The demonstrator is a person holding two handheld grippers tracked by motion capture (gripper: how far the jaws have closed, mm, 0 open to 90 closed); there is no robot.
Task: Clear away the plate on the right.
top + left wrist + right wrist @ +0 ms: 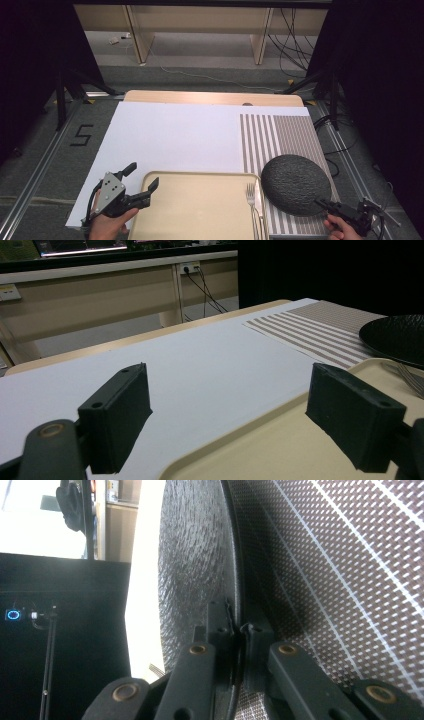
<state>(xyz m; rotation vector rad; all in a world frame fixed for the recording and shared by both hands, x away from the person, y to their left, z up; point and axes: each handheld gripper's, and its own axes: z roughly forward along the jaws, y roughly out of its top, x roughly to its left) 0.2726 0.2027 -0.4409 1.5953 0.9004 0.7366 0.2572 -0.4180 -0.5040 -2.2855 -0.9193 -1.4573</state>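
The right gripper (322,203) is clamped on the near rim of the black plate (296,184), one jaw above the rim and one below. The plate lies on the striped placemat (280,131), ahead of that gripper. A fork (251,192) rests on the tan tray (195,210) left of the plate. The left gripper (141,176) has its jaws apart, straddling the tray's far left corner.

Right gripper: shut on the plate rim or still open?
Shut. In the right gripper view, the right gripper has its fingers pinched on the edge of the black plate, one on each face.
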